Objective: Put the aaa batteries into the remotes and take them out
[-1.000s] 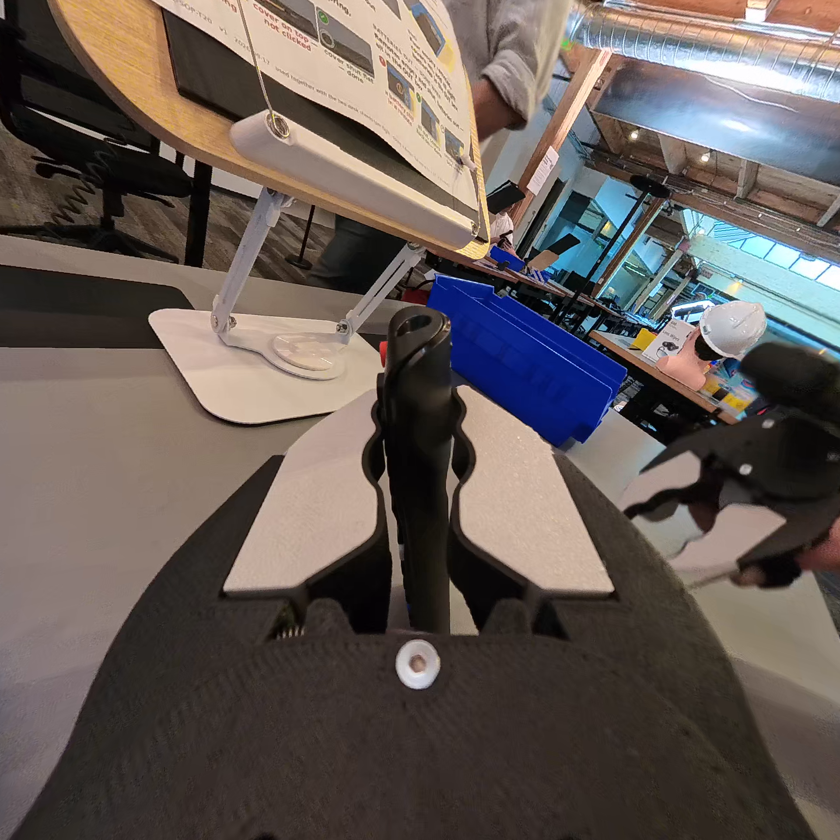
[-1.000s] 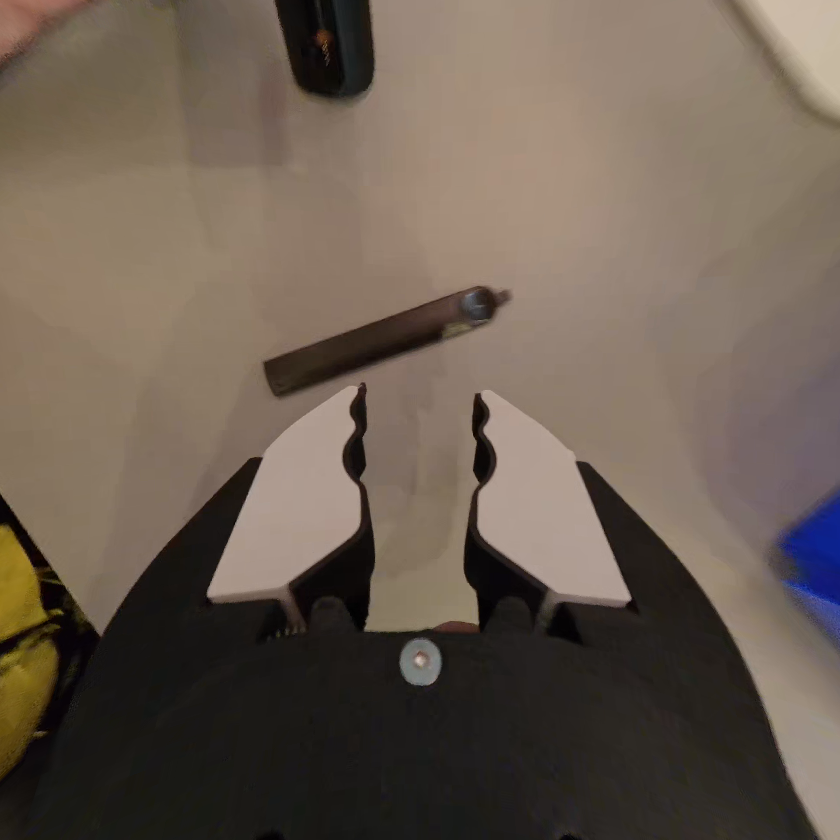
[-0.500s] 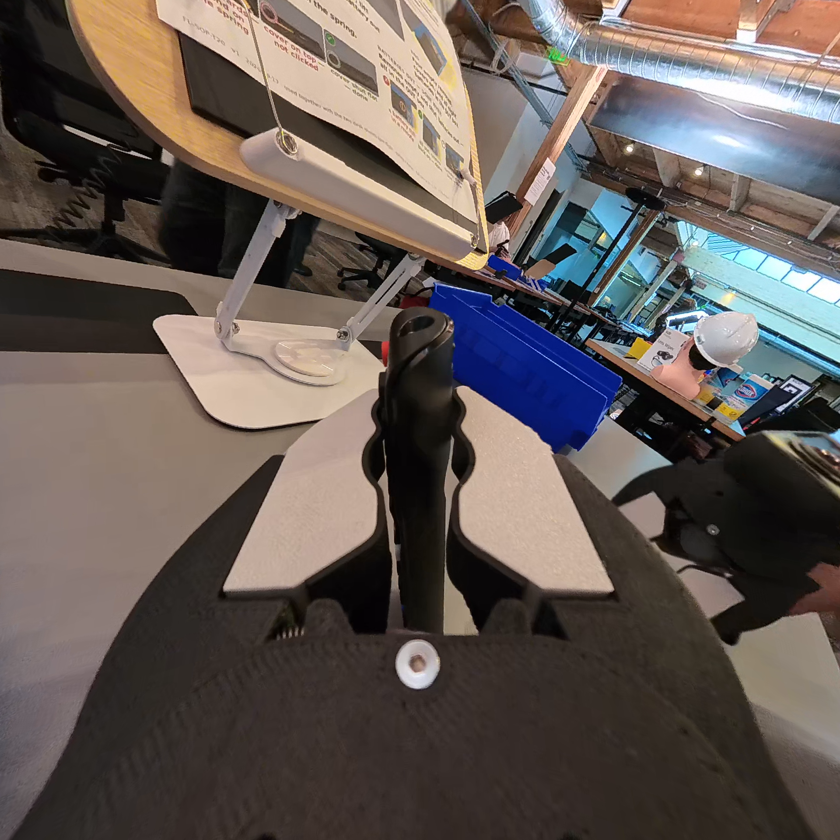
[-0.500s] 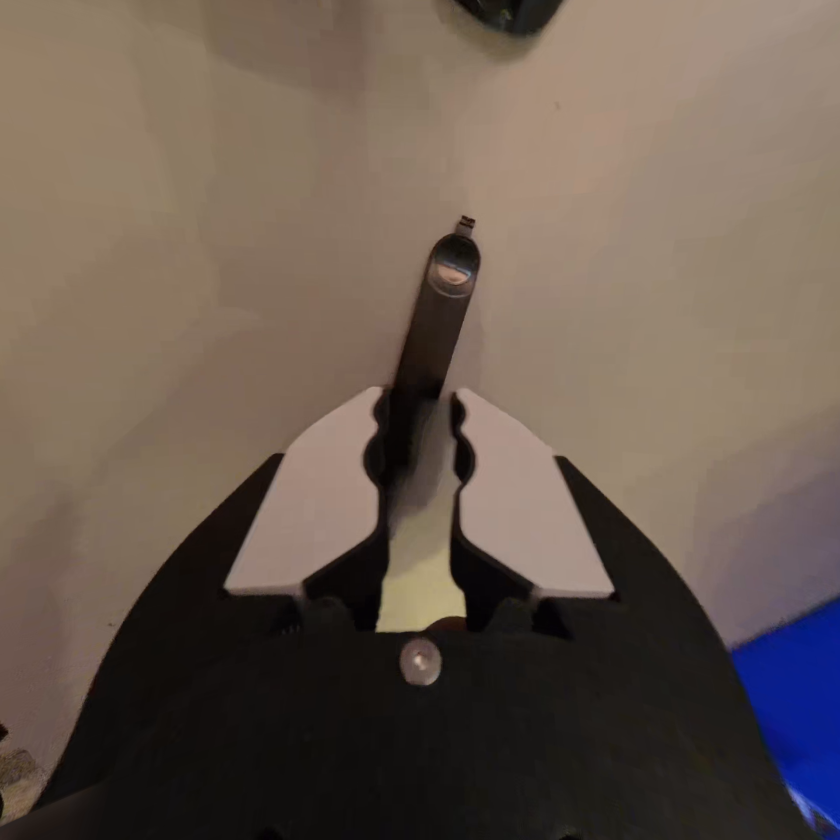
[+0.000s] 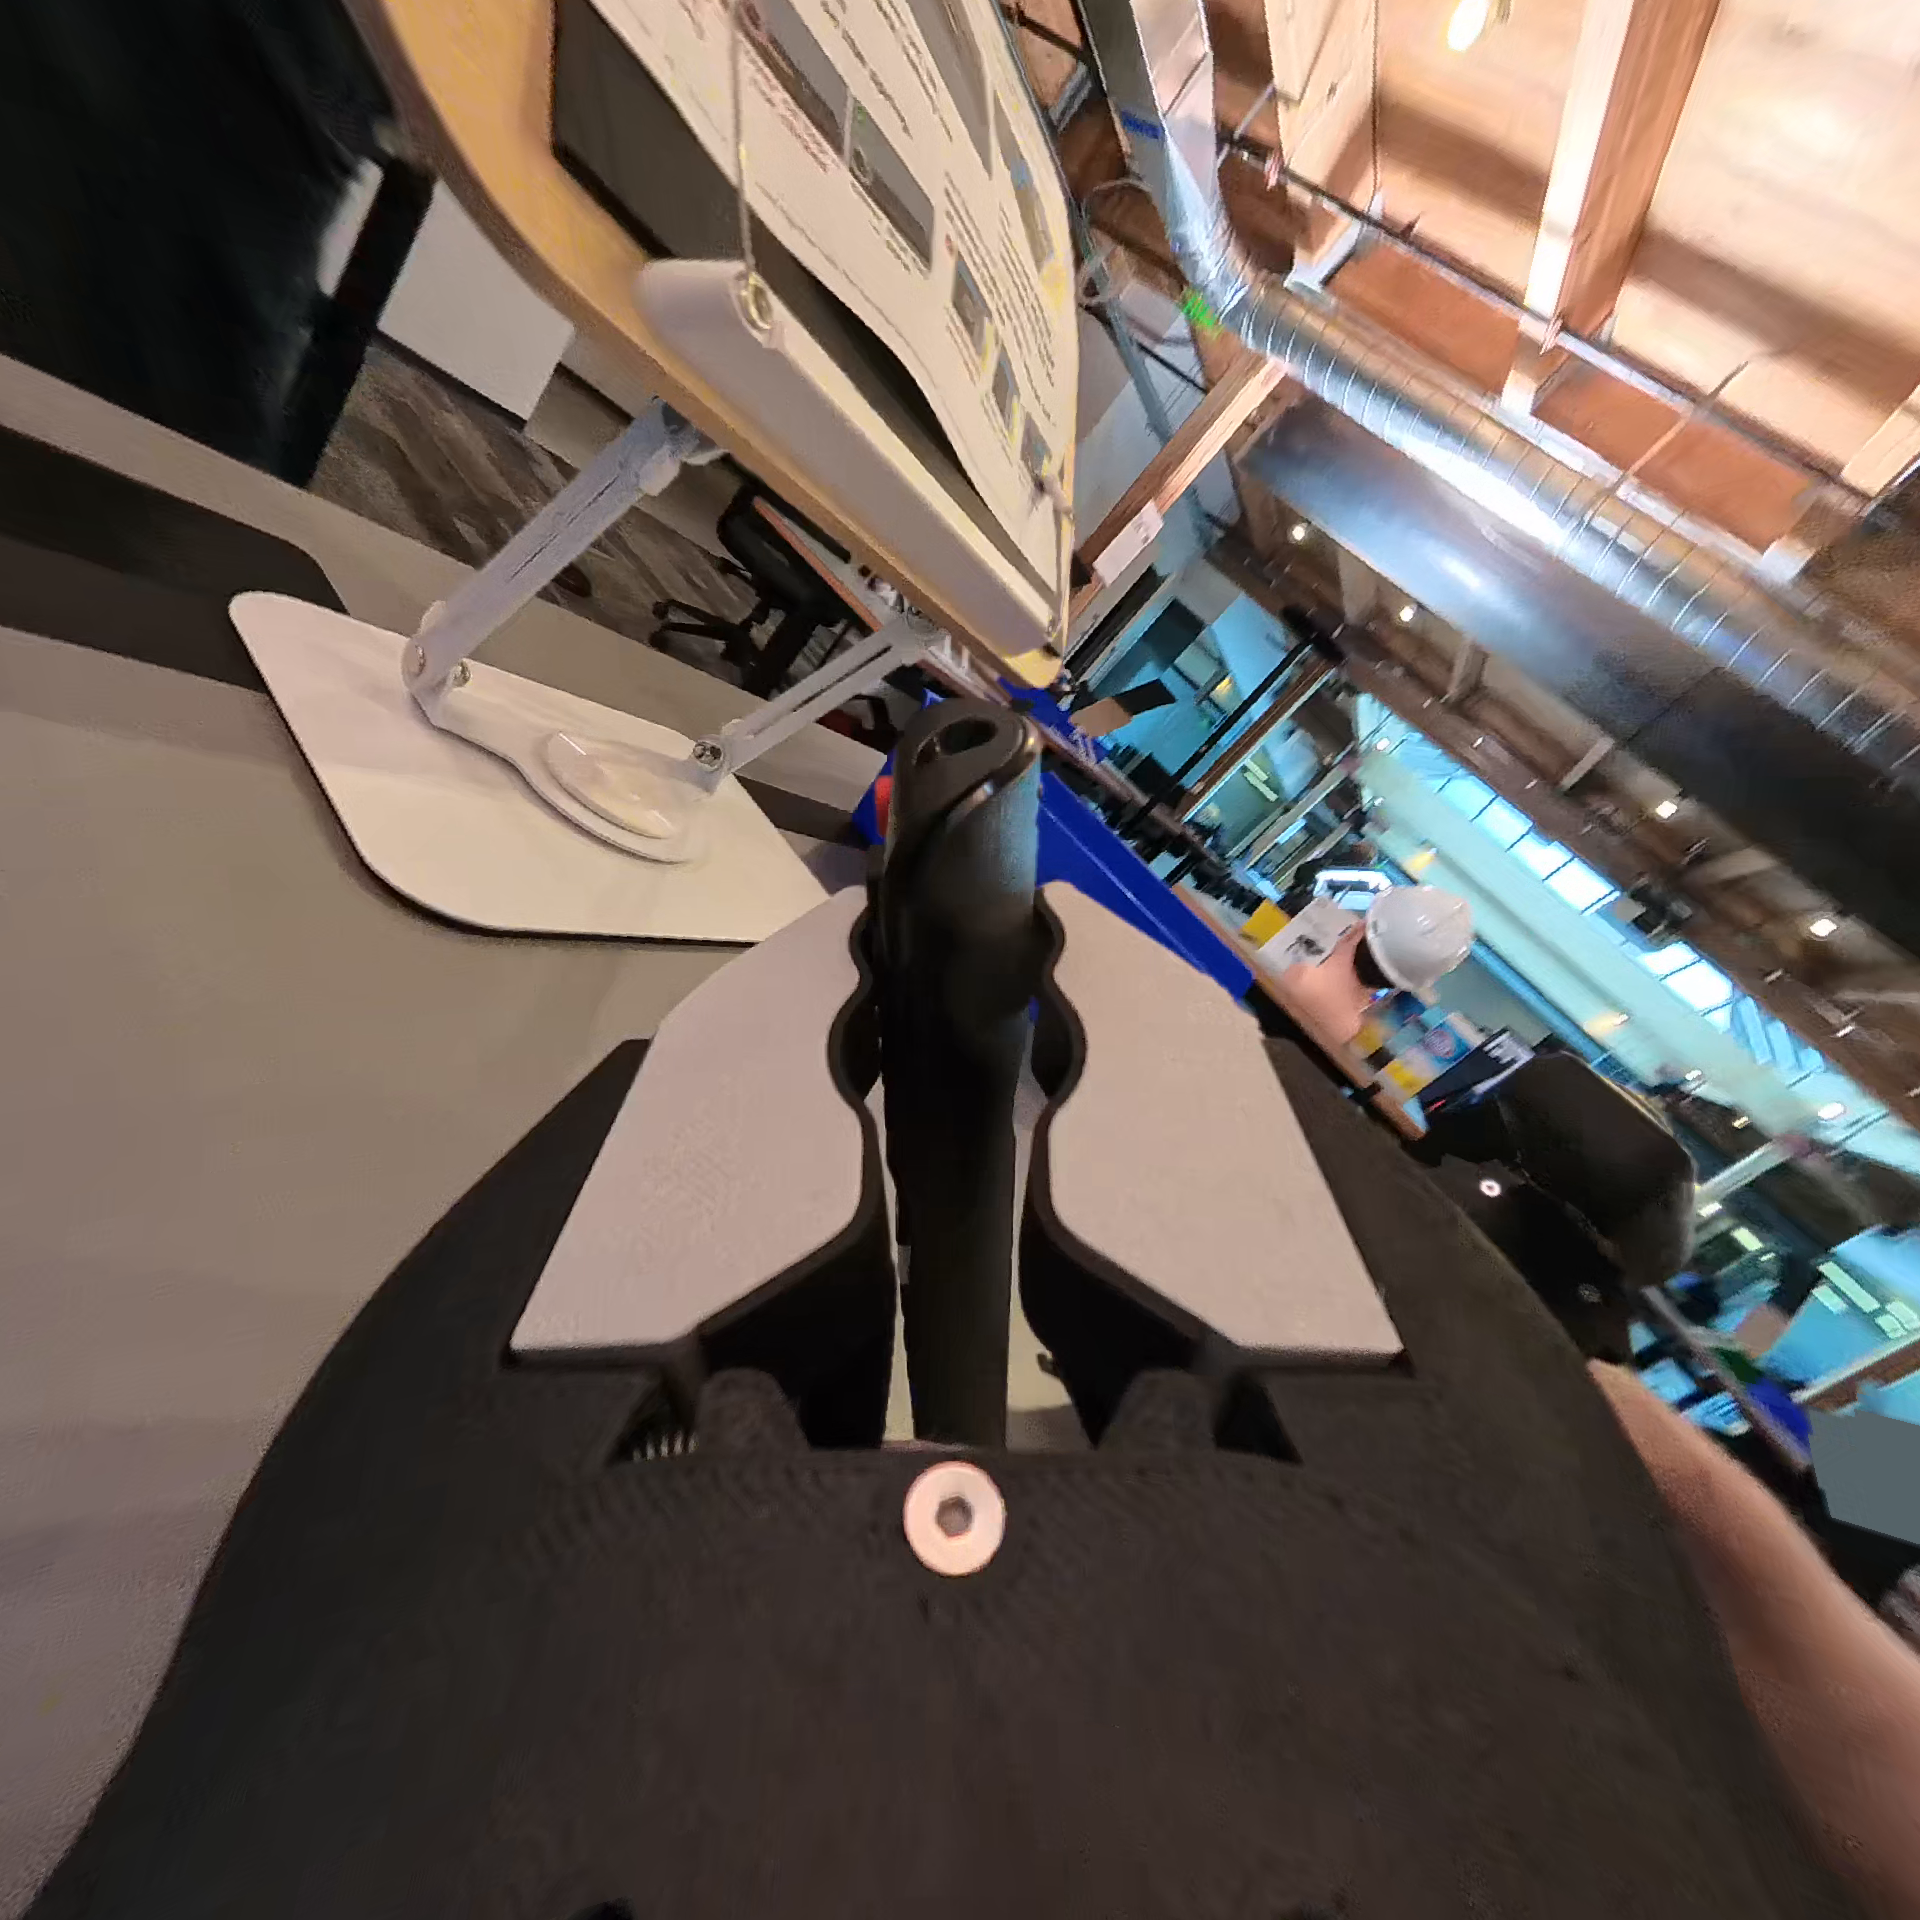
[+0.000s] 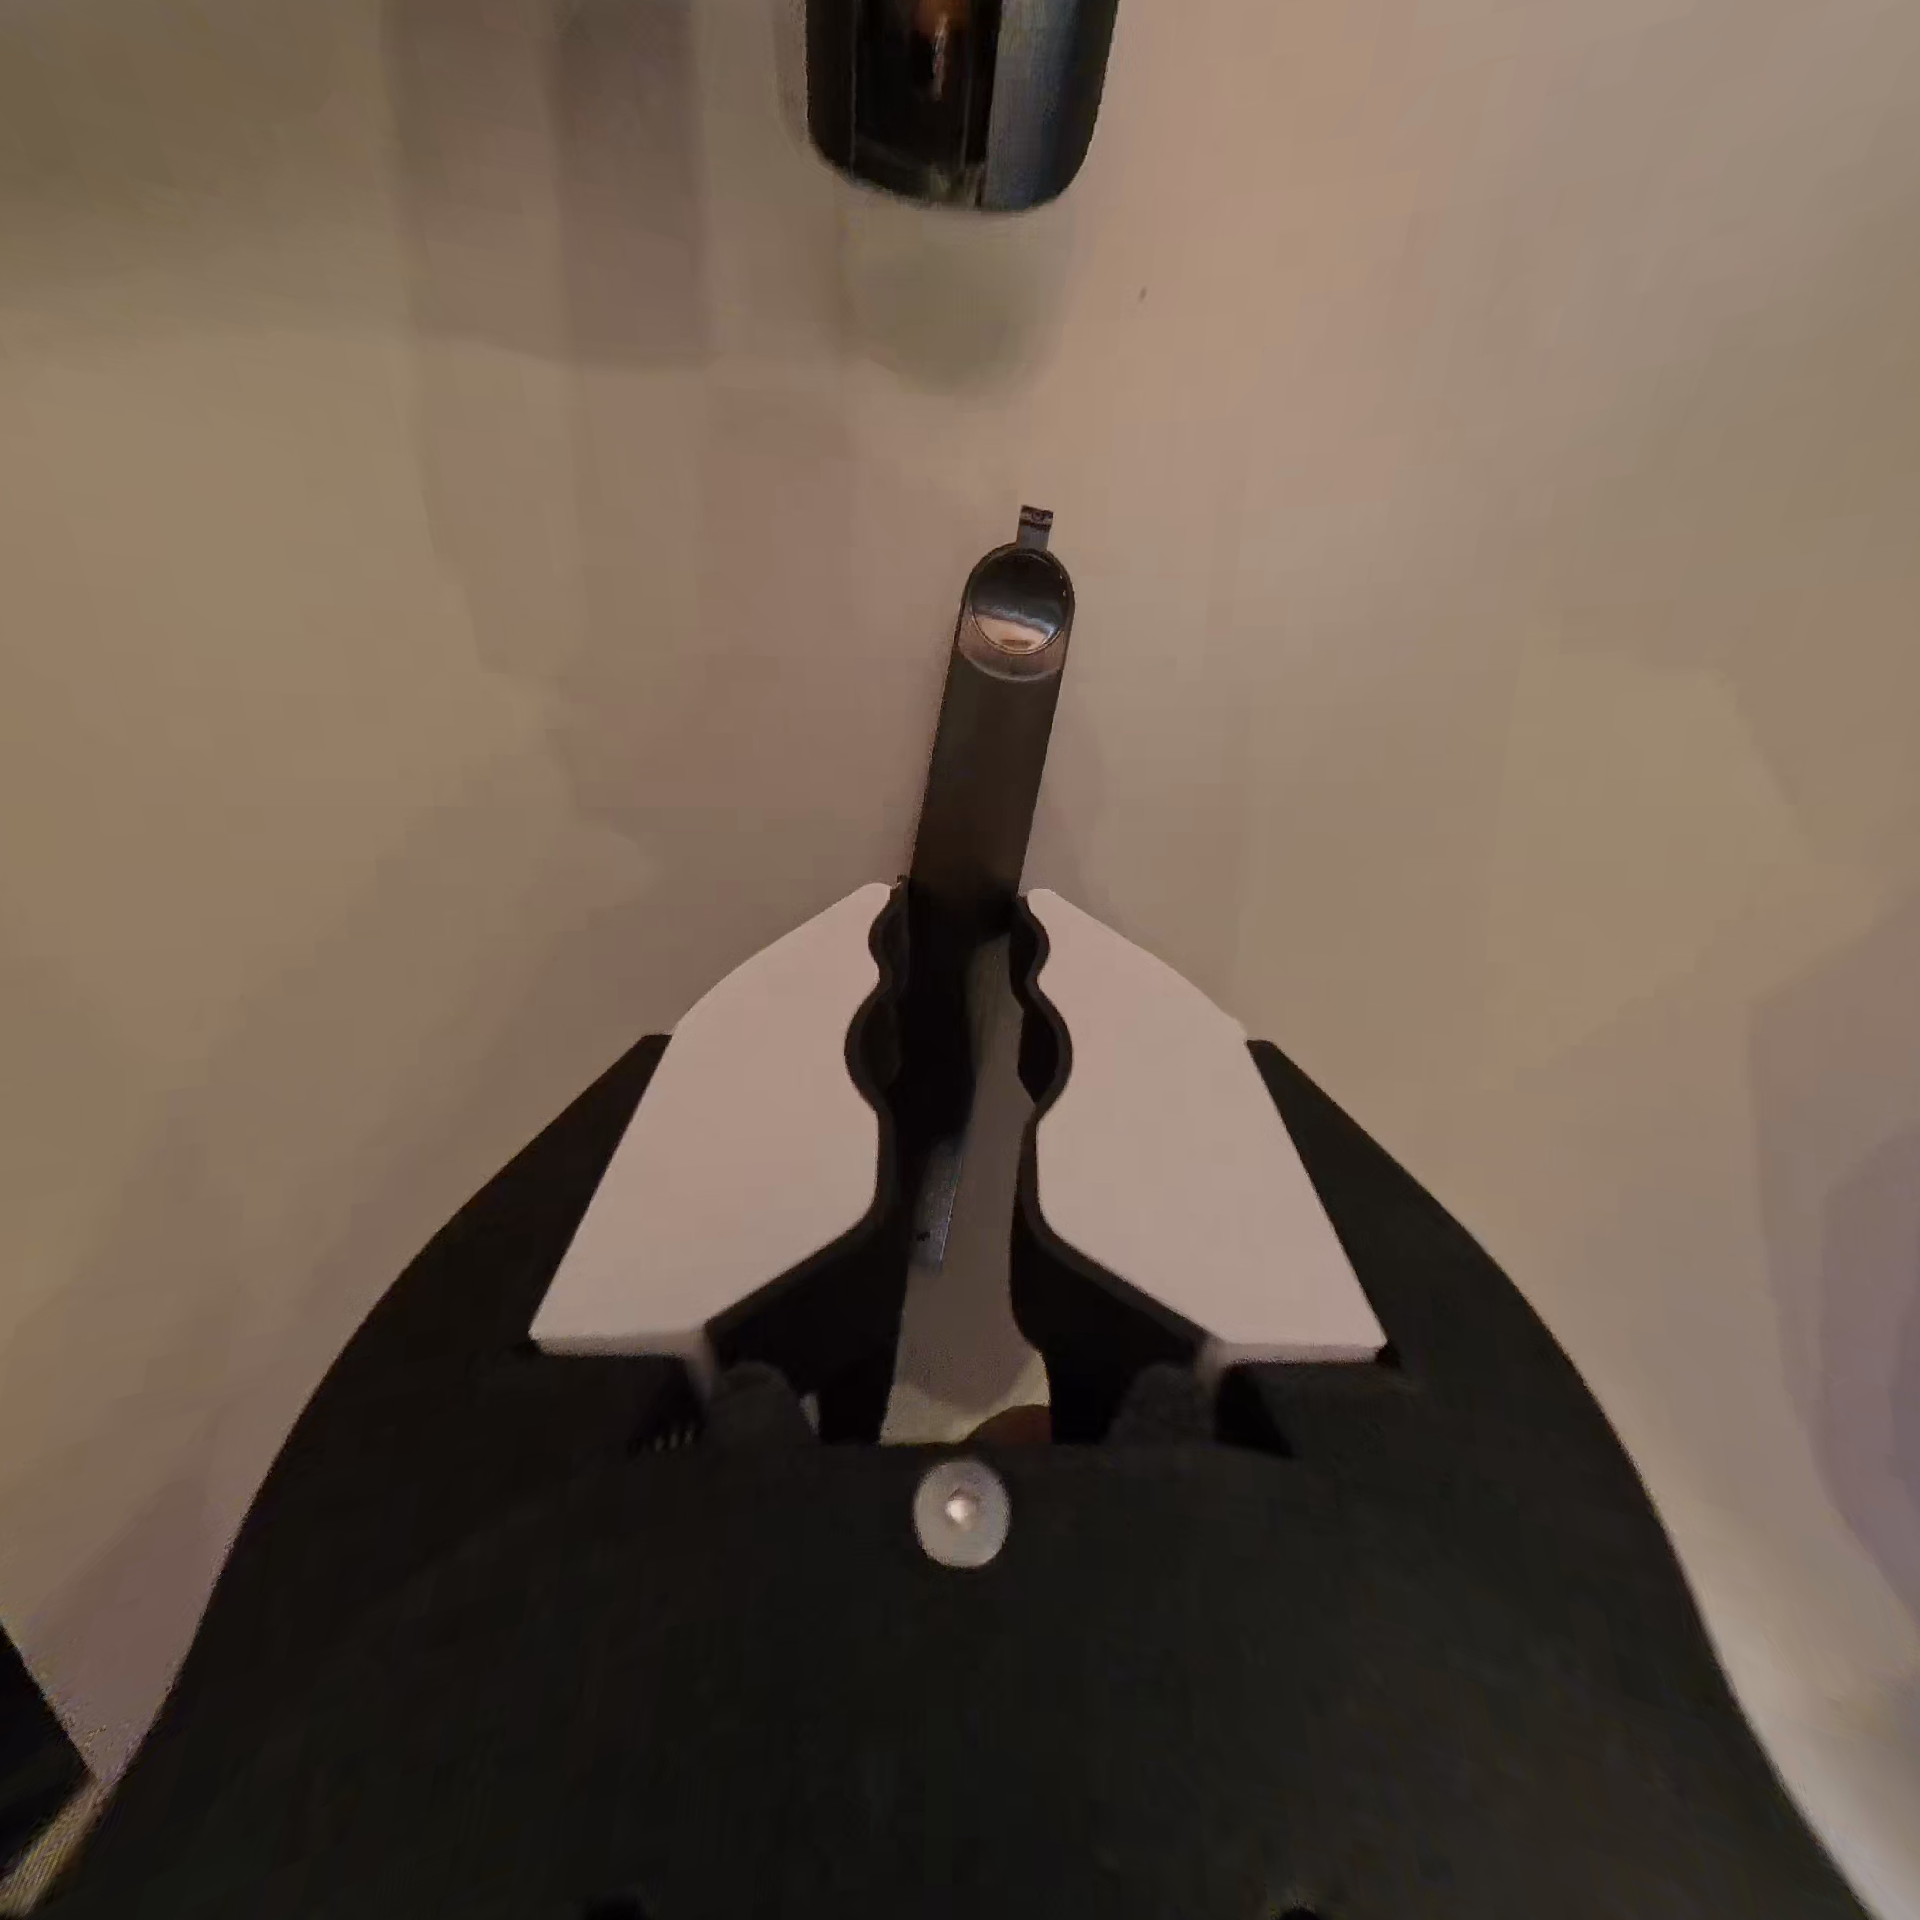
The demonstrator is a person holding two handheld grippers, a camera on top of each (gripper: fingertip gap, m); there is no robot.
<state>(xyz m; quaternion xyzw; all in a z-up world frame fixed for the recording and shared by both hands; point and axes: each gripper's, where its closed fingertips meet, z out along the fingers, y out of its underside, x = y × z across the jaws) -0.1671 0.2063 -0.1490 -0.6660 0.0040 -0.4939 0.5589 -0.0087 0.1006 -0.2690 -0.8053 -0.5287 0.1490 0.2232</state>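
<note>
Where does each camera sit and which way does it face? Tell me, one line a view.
Left wrist view: on the left gripper, tilted, facing across the grey table to a document stand; jaws clamp a black remote; a forearm shows.
Right wrist view: on the right gripper, facing down at the table; jaws around a thin black cover.
Shared: the table.

From the left tool (image 5: pixel 956 1029), bare table (image 5: pixel 208 1039) lies open toward 9 o'clock, while a white stand (image 5: pixel 499 821) blocks 11 and a blue bin (image 5: pixel 1122 883) blocks 1. From the right tool (image 6: pixel 961 925), a black remote (image 6: pixel 956 94) hangs at 12, with open table either side.
</note>
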